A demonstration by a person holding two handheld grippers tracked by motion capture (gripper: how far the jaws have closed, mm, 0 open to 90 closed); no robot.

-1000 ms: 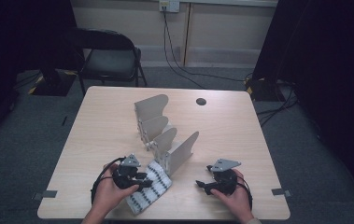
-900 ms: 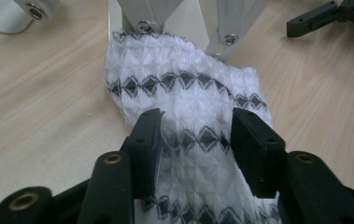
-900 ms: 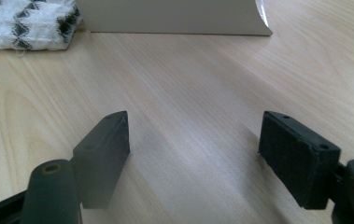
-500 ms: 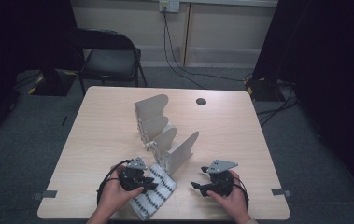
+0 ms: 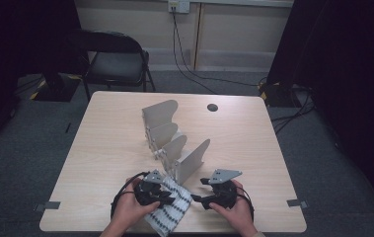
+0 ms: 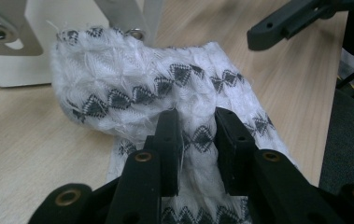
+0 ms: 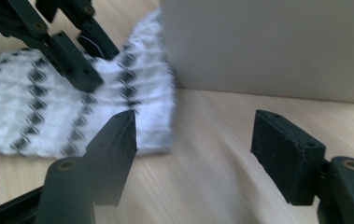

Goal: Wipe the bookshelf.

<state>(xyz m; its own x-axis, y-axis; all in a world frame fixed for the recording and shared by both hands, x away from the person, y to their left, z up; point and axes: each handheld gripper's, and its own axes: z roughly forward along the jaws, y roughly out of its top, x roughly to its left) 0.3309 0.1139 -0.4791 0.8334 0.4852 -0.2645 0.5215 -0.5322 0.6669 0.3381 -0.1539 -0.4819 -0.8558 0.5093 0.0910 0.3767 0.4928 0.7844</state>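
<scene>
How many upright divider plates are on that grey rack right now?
4. On the rack, the divider plates run diagonally: farthest, second, third, nearest beside the patterned cloth. No others seem hidden.

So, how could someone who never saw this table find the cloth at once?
Look at the wooden table, at its near edge just in front of the grey divider rack. The cloth lies there under the left hand-held gripper: white, fuzzy, with rows of small black diamonds, the only soft thing there.
</scene>
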